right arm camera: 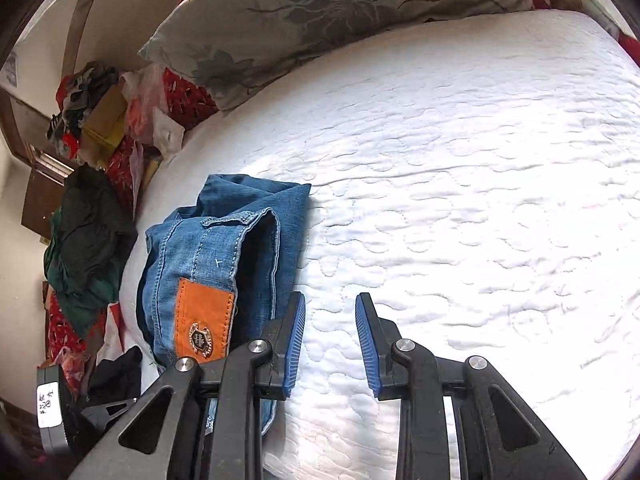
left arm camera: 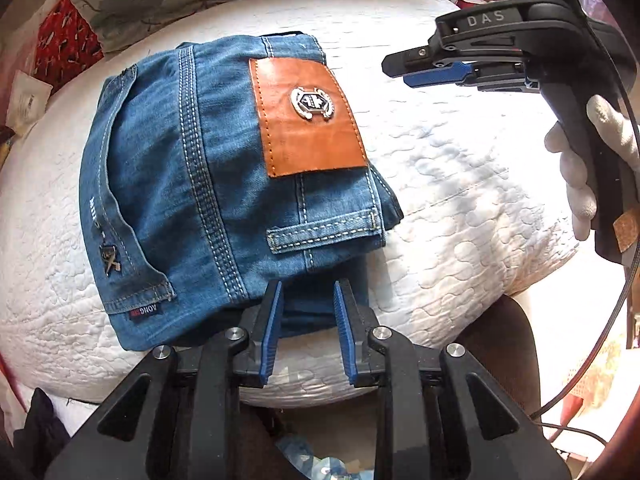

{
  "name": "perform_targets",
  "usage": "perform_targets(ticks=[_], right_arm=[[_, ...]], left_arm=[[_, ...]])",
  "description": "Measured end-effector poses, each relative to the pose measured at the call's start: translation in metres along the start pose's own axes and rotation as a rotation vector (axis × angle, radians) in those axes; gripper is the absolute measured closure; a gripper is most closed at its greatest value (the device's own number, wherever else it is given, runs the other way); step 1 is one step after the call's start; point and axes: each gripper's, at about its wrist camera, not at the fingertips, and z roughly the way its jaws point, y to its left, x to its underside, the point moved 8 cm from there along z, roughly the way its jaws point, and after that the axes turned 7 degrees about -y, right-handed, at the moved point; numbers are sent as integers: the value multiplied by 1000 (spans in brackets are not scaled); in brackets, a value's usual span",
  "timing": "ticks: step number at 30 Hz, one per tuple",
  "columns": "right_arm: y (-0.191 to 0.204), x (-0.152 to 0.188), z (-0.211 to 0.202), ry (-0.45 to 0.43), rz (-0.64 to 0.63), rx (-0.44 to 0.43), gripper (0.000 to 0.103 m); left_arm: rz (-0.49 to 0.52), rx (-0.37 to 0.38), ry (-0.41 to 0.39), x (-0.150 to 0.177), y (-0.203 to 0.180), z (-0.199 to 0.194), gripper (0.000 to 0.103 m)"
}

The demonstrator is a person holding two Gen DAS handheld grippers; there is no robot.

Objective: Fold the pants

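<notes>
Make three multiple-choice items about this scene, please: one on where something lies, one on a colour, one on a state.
1. Where do the jeans lie?
A. on the white quilted mattress
B. on a wooden chair
C. inside a drawer

2. What colour is the patch on the jeans?
A. green
B. orange-brown
C. black

3. How does the left gripper stand?
A. shut on the jeans
B. shut on a pillow
C. open, holding nothing

Answers:
1 A: quilted white surface shows on all sides of the folded denim.
2 B: the leather patch with the metal badge is orange-brown in both views.
3 C: the blue fingers stand apart, with a gap between them.
</notes>
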Motion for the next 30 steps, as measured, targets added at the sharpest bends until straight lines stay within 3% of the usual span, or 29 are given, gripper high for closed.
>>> perform_targets(ticks=[1, 4, 5, 8, 12, 13, 14, 15, 17, 19, 21, 23, 27, 29, 30], right_arm=[[-3, -2, -8, -25, 20, -16, 70], [3, -12, -21, -94, 92, -86, 36], [8, -15, -20, -110, 109, -114, 32], [26, -20, 3, -98, 149, -191, 32], [49, -16, 49, -41, 182, -192, 32], [57, -14, 56, -32, 173, -195, 40], [67, -13, 60, -29, 139, -194, 68], [78, -11, 60, -26, 101, -209, 81], [85, -11, 46, -90, 88, -226, 93], [66, -3, 39, -116, 133, -219, 93], [34, 14, 51, -54, 152, -102, 92], [18, 28, 50, -27, 203, -95, 87], [23, 17, 26, -97, 231, -172, 83], [27, 2, 19, -135, 230, -188, 57], [30, -5, 20, -146, 232, -192, 51]], left_arm=[[-14, 17, -2, 6, 5, -8, 80], [-112, 89, -7, 13, 29, -29, 79], [-171, 115, -4, 15, 41, -36, 79], [-376, 180, -3, 10, 88, -40, 77], [-587, 247, 41, 1, 132, -19, 75], [-609, 254, 52, -2, 136, -14, 75], [-608, 257, 61, -5, 136, -8, 75], [-605, 244, 75, -6, 136, -3, 75], [-580, 248, 101, -4, 128, 5, 73], [-561, 253, 122, 4, 118, 15, 73], [-565, 281, 163, 10, 112, 23, 73], [-572, 335, 187, 17, 107, 21, 73], [-523, 365, 86, -2, 119, -14, 73], [-551, 364, 12, -31, 143, -28, 72], [-567, 358, -16, -47, 156, -30, 68]])
